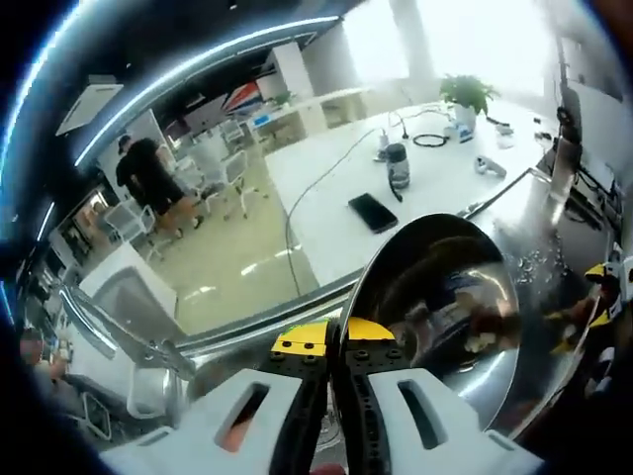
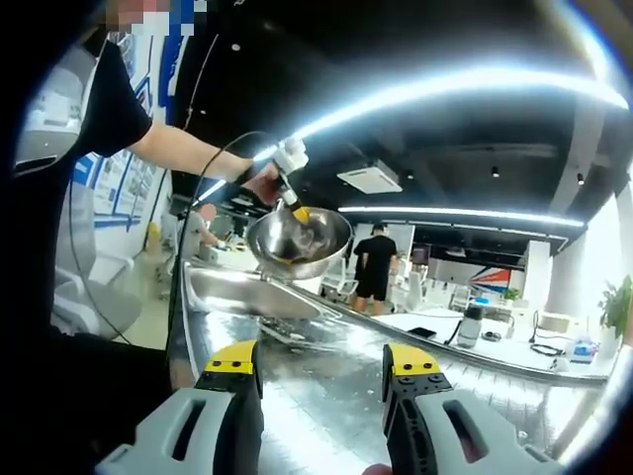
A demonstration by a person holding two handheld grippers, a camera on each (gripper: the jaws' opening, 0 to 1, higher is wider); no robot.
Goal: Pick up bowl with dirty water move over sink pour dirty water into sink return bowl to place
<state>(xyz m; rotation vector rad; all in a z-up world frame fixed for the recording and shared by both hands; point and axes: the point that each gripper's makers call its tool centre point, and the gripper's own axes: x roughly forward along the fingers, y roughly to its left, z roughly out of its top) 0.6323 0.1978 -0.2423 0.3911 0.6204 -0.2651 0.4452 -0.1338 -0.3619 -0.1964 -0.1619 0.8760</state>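
A: Currently, where is the bowl?

B: In the right gripper view it hangs in the air above the far end of the sink, carried by the left claw. The jaws are pressed together on the bowl's rim. In the left gripper view the bowl lies just to the right of that claw, with the rim pinched between the yellow tips.

A: Attitude of the bowl?

B: Roughly upright, slightly tilted. I cannot tell from either view whether dirty water remains inside; the steel reflects too much.

A: State of the right claw?

B: Spread apart and holding nothing. It hovers low over the steel worktop, well apart from the bowl.

A: Which relation governs the next move?

B: The basin lies directly below the bowl, and the left claw is the one in contact. Judged from this, the pour calls for rolling the left wrist so the free rim dips toward the basin. The risk is spilling onto the worktop.
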